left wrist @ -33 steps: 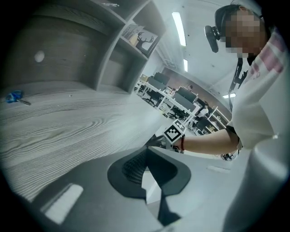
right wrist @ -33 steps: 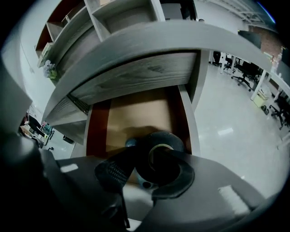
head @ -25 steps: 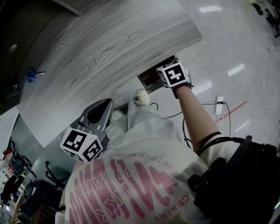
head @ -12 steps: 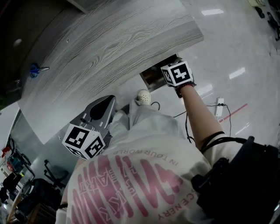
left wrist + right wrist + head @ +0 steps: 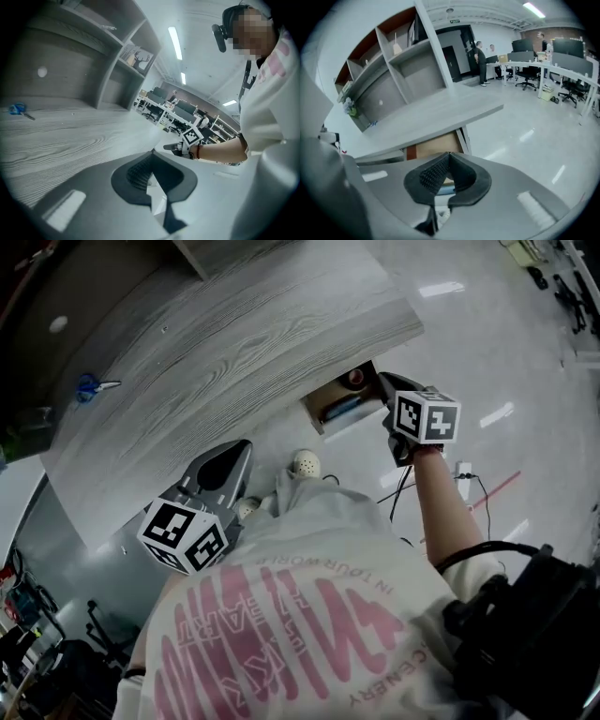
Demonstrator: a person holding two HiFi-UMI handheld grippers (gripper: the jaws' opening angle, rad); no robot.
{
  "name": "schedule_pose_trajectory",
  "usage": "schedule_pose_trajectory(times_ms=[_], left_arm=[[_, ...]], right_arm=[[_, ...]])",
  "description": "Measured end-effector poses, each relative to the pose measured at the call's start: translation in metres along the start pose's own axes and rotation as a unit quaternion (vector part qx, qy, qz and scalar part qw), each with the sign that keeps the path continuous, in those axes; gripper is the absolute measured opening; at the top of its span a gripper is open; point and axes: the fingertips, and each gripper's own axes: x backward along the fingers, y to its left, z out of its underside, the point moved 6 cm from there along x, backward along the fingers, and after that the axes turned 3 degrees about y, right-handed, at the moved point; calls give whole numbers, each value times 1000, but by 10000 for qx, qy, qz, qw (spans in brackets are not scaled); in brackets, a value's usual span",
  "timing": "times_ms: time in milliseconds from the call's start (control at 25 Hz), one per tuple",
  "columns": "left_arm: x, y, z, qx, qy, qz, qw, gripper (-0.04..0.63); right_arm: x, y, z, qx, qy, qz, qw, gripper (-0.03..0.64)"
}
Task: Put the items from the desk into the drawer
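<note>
White short-sleeve tee (image 5: 309, 615) w/ big pink print + grey lettering. Black strap (image 5: 478, 547) & black pack (image 5: 534, 634) at 4 o'clock. Black glove (image 5: 405, 448), red wristband (image 5: 198, 151) on right wrist. Left tool (image 5: 152, 154), right tool (image 5: 449, 154): grey shells, black ribbed pads, white cubes (image 5: 183, 538) w/ black square markers.

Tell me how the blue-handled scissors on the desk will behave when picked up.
The scissors lie flat on the desk, so they probably won't roll, though the low profile may make pinching awkward. They look small and rigid, likely light. The thin blades may be slippery.
</note>
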Motion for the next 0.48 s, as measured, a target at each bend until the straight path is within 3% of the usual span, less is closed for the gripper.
schedule_pose_trajectory(times_ms=[160, 240, 360, 480], left_arm=[[31, 8, 5, 96, -254, -58, 9996, 18], [50, 14, 5, 138, -435, -119, 9989, 18], [84, 20, 6, 91, -638, -233, 9976, 18], [120, 25, 12, 109, -785, -320, 9963, 18]], right_arm=[[41, 38, -14, -387, -614, -378, 9966, 3], [57, 69, -24, -297, -871, -677, 9935, 3], [75, 124, -36, 289, -1122, -939, 9888, 3], [89, 177, -36, 1162, -1153, -902, 9824, 3]])
